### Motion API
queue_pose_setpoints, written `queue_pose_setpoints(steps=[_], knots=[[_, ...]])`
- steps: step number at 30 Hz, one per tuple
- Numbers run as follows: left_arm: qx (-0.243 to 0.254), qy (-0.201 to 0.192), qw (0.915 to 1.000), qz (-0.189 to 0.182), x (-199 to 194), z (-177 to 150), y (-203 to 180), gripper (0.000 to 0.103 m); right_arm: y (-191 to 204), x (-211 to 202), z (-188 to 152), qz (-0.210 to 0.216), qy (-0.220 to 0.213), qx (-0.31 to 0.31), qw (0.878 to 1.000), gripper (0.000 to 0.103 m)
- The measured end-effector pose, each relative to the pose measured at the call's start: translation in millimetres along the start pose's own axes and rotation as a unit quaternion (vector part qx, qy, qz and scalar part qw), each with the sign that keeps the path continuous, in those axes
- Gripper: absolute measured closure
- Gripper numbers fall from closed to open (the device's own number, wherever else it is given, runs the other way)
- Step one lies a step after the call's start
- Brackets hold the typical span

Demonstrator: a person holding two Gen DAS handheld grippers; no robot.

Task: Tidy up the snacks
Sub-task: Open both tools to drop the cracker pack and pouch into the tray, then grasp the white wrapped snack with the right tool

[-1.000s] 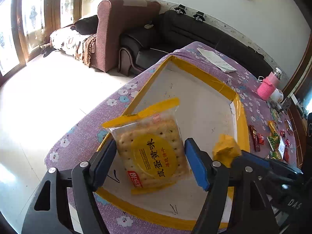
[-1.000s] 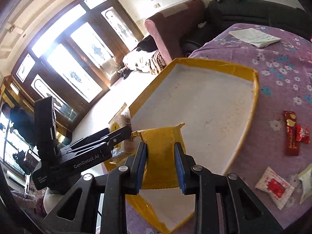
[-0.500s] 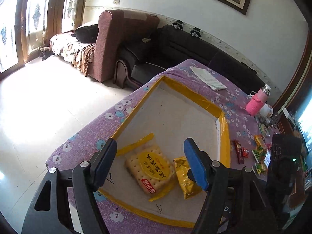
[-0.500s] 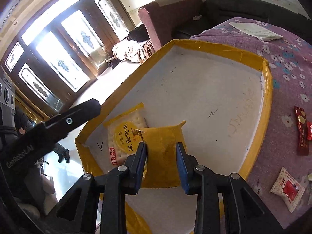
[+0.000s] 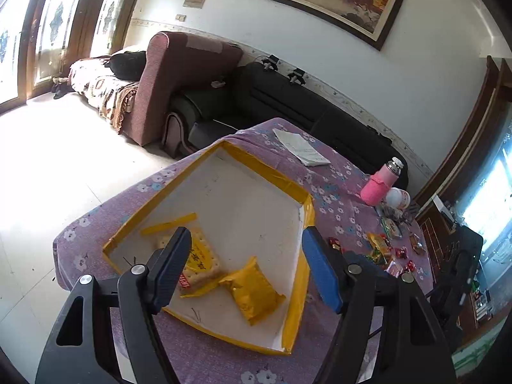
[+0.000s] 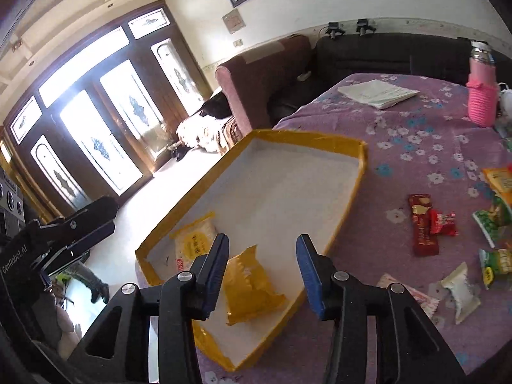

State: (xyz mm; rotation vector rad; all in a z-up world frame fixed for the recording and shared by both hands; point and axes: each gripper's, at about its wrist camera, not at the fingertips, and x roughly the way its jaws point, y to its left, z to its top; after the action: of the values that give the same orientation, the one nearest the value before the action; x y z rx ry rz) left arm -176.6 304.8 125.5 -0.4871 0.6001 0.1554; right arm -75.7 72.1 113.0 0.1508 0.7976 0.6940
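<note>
A crinkled yellow foil snack packet (image 5: 252, 289) lies flat on the white floor of the shallow tray with yellow taped walls (image 5: 300, 268), at its near end. Touching its left side is a clear-wrapped square cracker pack with a yellow round label and yellow sealed ends (image 5: 195, 259). The rest of the tray floor is bare.

The right gripper (image 6: 262, 272) hangs above the foil packet with its blue-padded jaws opening; the packet shows in the gap below them, untouched. The left gripper (image 5: 246, 268) hangs over the same end of the tray, jaws wide apart and holding nothing.

The tray sits on a purple flowered tablecloth (image 6: 416, 147). To its right lie loose snacks: a red bar wrapper (image 6: 422, 228), green packets (image 6: 494, 217) and a white sachet (image 6: 460, 292). Farther back stand a pink-sleeved flask (image 6: 481, 96) and a folded white paper (image 6: 377, 92).
</note>
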Motion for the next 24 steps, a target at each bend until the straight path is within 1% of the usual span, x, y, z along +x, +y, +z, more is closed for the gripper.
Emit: queue_pose_setpoints(steps=[1,2,3,5,7,9,11,13,15,17,19,20,22,23,24], knots=[[0.002,0.002,1.0000,-0.004,1,-2,-4,0.031,-14,-10,3,-0.009,-0.017,0.013,1.000,0.043],[0.003,0.003,0.9999,-0.011,1,-4,-8,0.031,-32,-23,4,-0.018,-0.033,0.030,0.999,0.039],[0.006,0.006,0.9998,-0.019,2,-7,-13,0.031,-53,-34,6,-0.031,-0.042,0.050,0.997,0.039],[0.015,0.014,0.9992,-0.034,5,-13,-24,0.030,-94,-54,4,-0.049,-0.042,0.090,0.994,0.039],[0.026,0.028,0.9983,-0.044,13,-20,-35,0.030,-134,-70,-2,-0.079,-0.040,0.122,0.989,0.038],[0.037,0.046,0.9969,-0.052,24,-28,-47,0.030,-165,-81,-11,-0.108,-0.032,0.141,0.983,0.039],[0.042,0.065,0.9949,-0.065,32,-35,-56,0.031,-184,-82,-19,-0.115,-0.019,0.158,0.980,0.039],[0.047,0.079,0.9930,-0.075,35,-42,-65,0.031,-186,-74,-26,-0.116,-0.002,0.161,0.980,0.039],[0.055,0.080,0.9925,-0.075,34,-46,-71,0.031,-182,-62,-29,-0.100,0.014,0.154,0.983,0.039],[0.057,0.079,0.9927,-0.072,31,-46,-73,0.031,-168,-50,-29,-0.090,0.033,0.120,0.988,0.039],[0.050,0.076,0.9934,-0.070,27,-43,-72,0.031,-151,-33,-28,-0.089,0.054,0.069,0.992,0.039],[0.049,0.073,0.9939,-0.067,23,-41,-71,0.031,-143,-23,-28,-0.093,0.065,0.041,0.993,0.041],[0.053,0.063,0.9951,-0.055,14,-39,-70,0.031,-135,-8,-29,-0.102,0.083,0.006,0.991,0.044],[0.056,0.057,0.9957,-0.047,10,-38,-69,0.031,-133,0,-30,-0.108,0.091,-0.008,0.990,0.051],[0.057,0.051,0.9962,-0.042,6,-37,-67,0.031,-134,7,-30,-0.111,0.099,-0.016,0.989,0.055]])
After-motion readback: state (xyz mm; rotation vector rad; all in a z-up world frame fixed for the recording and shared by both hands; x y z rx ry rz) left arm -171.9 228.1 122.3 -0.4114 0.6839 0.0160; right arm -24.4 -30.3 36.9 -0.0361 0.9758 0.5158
